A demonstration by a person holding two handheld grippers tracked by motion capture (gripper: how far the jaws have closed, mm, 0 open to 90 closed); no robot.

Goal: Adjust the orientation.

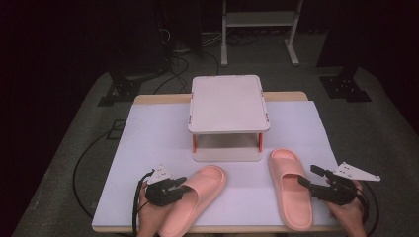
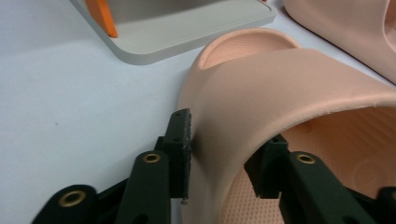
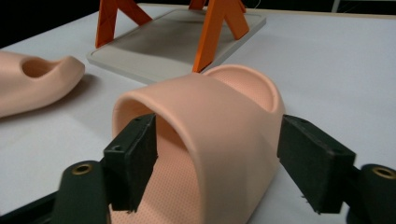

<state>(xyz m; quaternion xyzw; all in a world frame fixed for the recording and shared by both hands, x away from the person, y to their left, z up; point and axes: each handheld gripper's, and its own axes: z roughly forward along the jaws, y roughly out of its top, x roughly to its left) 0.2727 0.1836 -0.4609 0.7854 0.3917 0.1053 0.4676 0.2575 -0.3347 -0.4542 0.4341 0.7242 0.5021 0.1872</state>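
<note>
Two pink slippers lie on the white table, in front of a small grey shelf [image 1: 228, 103] with orange legs. The left gripper [image 2: 219, 154] pinches the side of the left slipper [image 1: 190, 197] strap: one jaw outside, one inside, so it can lift it. The right gripper [image 3: 217, 163] sits around the right slipper [image 1: 290, 187] strap, one jaw inside and one outside, with a gap on the outer side. It is not squeezing yet. The shelf looks like the place for the slippers.
</note>
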